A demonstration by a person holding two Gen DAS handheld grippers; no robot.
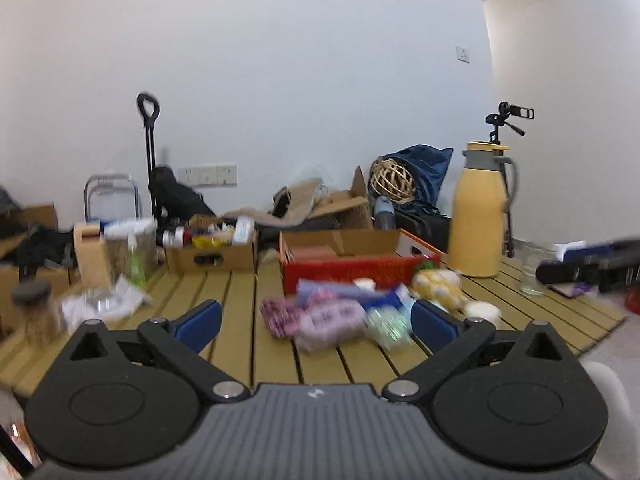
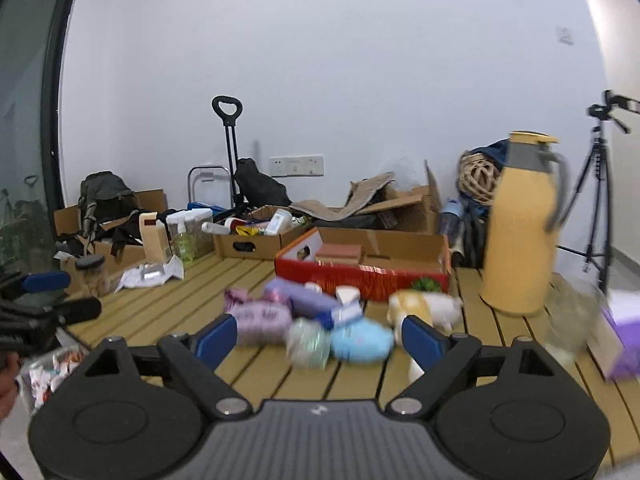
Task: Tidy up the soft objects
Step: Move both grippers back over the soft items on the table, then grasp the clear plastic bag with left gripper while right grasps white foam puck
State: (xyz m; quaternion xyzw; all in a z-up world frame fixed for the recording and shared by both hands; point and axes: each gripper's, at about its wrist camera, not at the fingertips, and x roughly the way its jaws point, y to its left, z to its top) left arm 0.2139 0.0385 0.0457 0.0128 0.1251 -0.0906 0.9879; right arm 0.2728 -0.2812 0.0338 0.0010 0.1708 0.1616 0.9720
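Note:
A pile of soft packs lies on the slatted wooden table [image 1: 236, 344]: a pink-purple pack [image 1: 330, 322], a lilac roll [image 1: 340, 290], a green-white pack [image 1: 386, 322] and a yellow-white plush [image 1: 438, 286]. The right wrist view shows them too: the purple pack [image 2: 260, 318], a green pack [image 2: 308, 340], a light blue pack [image 2: 362, 340] and the plush [image 2: 424, 306]. My left gripper [image 1: 316, 320] is open and empty, just short of the pile. My right gripper [image 2: 318, 336] is open and empty, also short of the pile. A red cardboard box [image 1: 360, 266] stands behind the pile.
A yellow thermos jug [image 1: 480, 212] stands at the right, with a glass [image 1: 532, 270] beside it. A brown box of bottles [image 1: 212, 248], a jar [image 1: 34, 312] and crumpled wrappers [image 1: 104, 300] sit at the left. A purple tissue box [image 2: 620, 336] is at the far right.

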